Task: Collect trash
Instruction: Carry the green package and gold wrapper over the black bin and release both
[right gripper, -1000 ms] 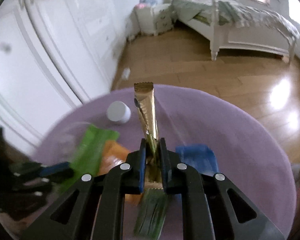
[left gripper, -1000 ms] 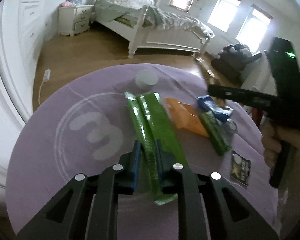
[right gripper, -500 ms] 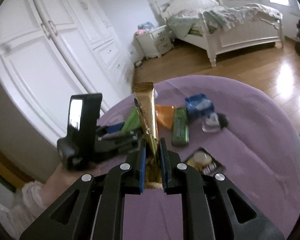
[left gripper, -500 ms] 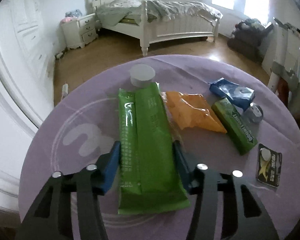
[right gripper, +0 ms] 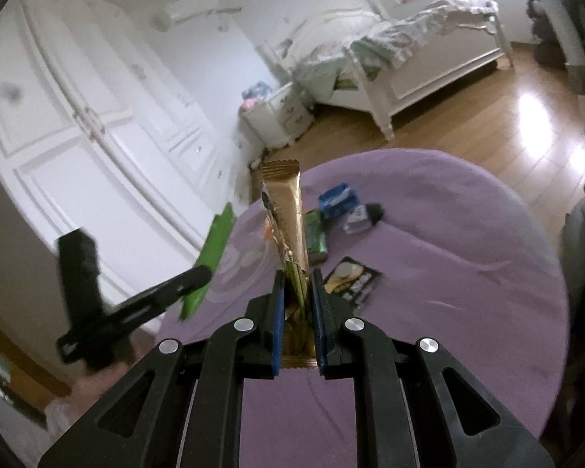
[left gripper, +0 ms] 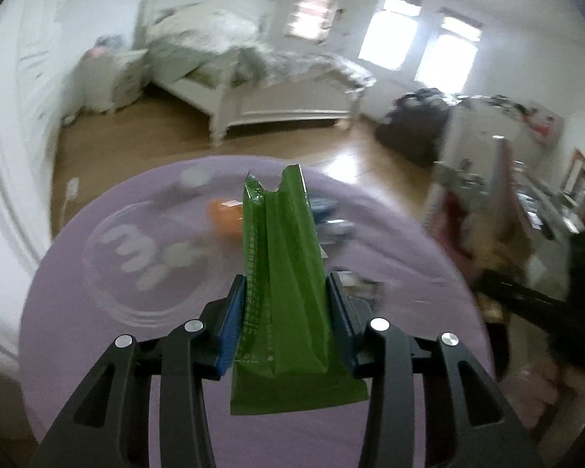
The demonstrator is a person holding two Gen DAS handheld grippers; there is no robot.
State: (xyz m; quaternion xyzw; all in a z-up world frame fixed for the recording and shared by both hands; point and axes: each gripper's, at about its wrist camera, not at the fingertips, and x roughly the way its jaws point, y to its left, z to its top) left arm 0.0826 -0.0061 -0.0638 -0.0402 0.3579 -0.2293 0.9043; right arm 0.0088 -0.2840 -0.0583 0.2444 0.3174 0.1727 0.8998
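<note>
left gripper closing on the green wrapper, blue pads pressing both long edges, wrapper buckled into a ridge between them and lifted clear of the purple table. right gripper clamped tight on a gold wrapper, held upright above the same table. probably feather-light, thin, crinkly film; soft enough to fold, slick enough to slide, so best pinched across the width near the lower end. glossy green with fine print, torn notch at the top. more litter lying beyond: blue packet, dark green bar, black-and-gold sachet.
</note>
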